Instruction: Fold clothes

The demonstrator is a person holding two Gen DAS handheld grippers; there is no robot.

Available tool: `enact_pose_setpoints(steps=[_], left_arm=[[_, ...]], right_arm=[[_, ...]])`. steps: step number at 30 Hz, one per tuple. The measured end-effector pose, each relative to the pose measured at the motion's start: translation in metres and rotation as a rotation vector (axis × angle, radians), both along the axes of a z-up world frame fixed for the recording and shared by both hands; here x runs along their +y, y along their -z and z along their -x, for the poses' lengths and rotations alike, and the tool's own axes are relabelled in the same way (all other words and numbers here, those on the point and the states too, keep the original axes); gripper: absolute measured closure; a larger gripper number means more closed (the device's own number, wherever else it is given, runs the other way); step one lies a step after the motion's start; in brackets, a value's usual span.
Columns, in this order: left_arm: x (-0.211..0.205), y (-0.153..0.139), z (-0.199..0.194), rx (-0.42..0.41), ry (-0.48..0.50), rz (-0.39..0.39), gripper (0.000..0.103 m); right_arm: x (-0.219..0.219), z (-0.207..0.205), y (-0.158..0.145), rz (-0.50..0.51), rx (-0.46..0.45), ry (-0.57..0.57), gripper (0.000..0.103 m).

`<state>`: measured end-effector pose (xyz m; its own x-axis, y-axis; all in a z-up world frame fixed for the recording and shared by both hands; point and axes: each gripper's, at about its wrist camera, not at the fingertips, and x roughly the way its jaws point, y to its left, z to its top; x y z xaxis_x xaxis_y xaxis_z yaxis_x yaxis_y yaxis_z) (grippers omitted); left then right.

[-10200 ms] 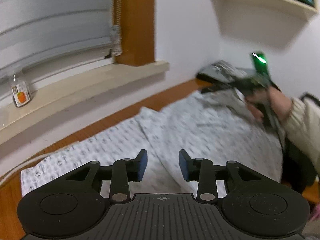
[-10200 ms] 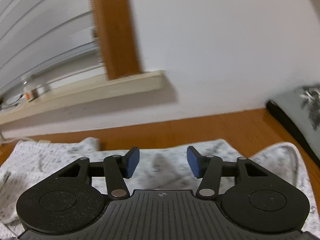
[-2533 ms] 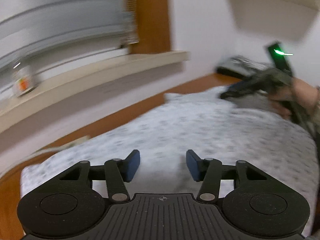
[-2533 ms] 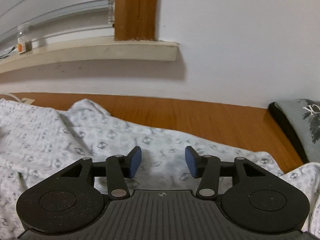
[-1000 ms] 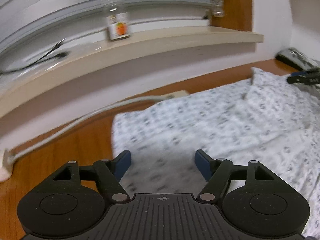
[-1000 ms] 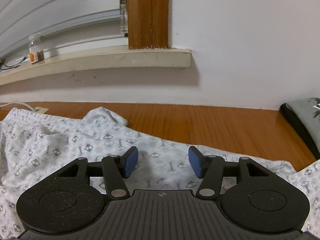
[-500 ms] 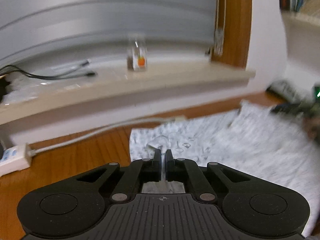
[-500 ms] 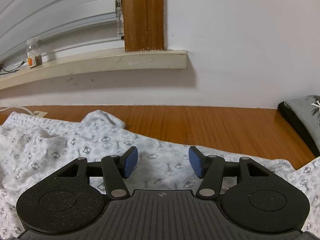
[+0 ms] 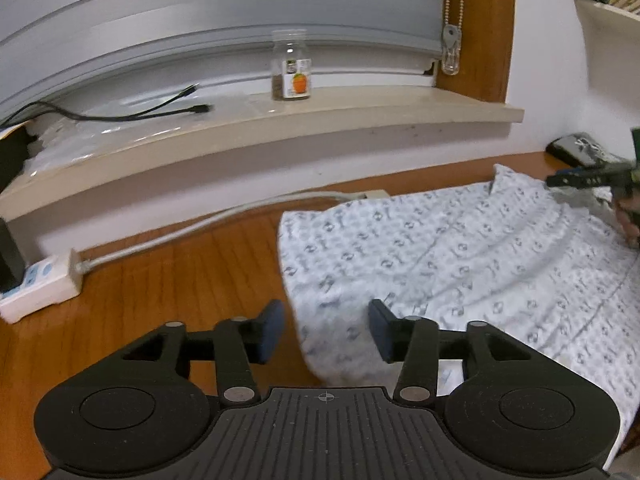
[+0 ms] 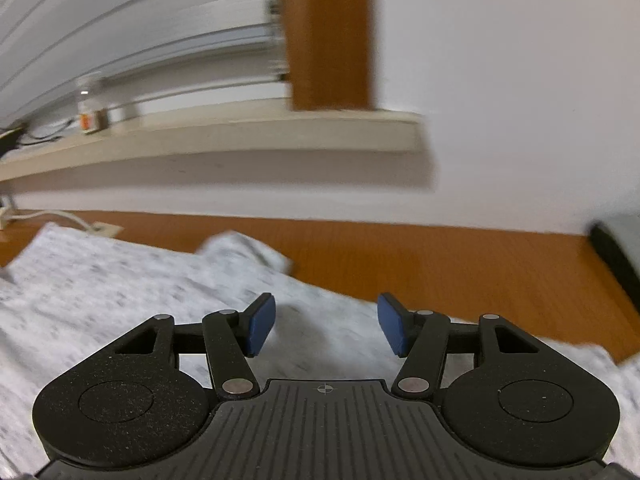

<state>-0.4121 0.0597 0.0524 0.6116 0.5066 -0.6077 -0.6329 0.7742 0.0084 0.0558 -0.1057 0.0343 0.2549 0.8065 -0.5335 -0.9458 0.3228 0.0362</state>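
- Left gripper (image 9: pixel 326 332) was clamped on the cloth edge half a second ago; its jaws are opening now, hem of the patterned garment (image 9: pixel 460 264) lying between the pads, not pinched.
- Right gripper (image 10: pixel 326 326) unchanged, I see it spread over the same garment (image 10: pixel 120 280), nothing gripped.
- Garment lies spread on the wooden floor (image 9: pixel 160 280), below the windowsill (image 9: pixel 280 128).
- Sill carries a small jar (image 9: pixel 291 66) with an orange label, plus black cables (image 9: pixel 120 114).
- Power strip (image 9: pixel 38 280) with grey cord sits on the floor to the left, apart from the cloth.
- Right wrist view is motion-blurred; I can't read detail there.
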Motion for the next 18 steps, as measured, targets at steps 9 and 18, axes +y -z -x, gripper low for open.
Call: enact_pose_setpoints(steps=[9,18], left_arm=[[-0.007,0.004,-0.011,-0.042,-0.006,-0.036,0.042],[-0.022,0.015,-0.044,-0.050,0.081,-0.020,0.039]], right_arm=[[0.083,-0.001,0.008,0.141,0.077,-0.089,0.061],[0.078,-0.012,-0.007,0.021,0.046,0.060,0.073]])
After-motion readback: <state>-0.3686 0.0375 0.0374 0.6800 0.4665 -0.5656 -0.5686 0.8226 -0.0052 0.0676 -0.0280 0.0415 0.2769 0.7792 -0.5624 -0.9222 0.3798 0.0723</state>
